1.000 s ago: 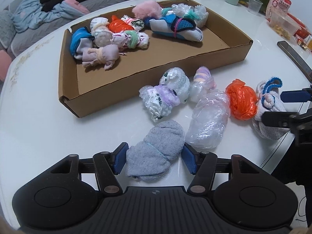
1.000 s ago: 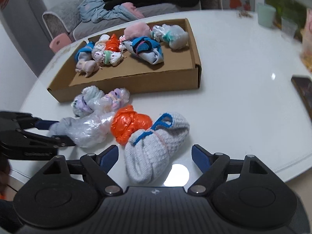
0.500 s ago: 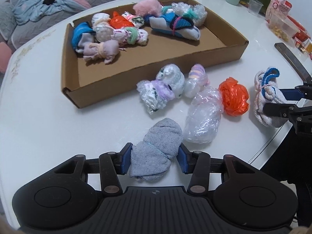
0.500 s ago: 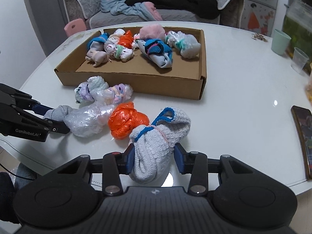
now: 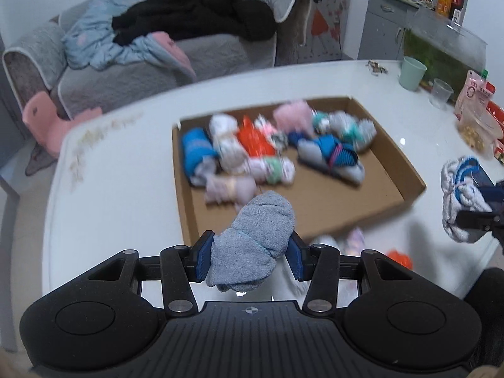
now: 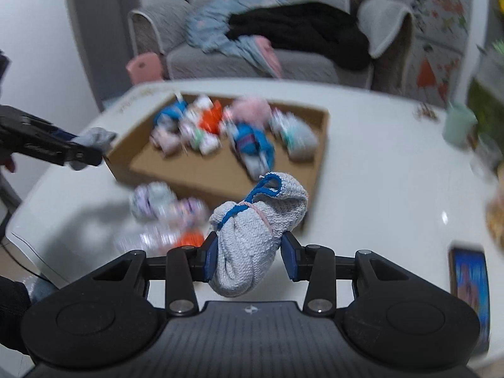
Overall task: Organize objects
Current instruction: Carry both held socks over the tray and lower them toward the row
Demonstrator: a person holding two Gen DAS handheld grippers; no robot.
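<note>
Left wrist view: my left claw (image 5: 249,256) grips the grey sock roll (image 5: 253,245) above the desk (image 5: 126,189); my right claw (image 6: 249,260) clamps the white sock bundle (image 6: 256,233). I'd carry both clear over the cardboard box (image 5: 371,195) wall before releasing.

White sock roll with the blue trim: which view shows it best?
The right wrist view: the white sock roll fills the centre, sharp, clamped in the right gripper, with its blue trim and pink band visible. The left wrist view shows it only at the right edge, small and partly hidden by a gripper finger.
</note>
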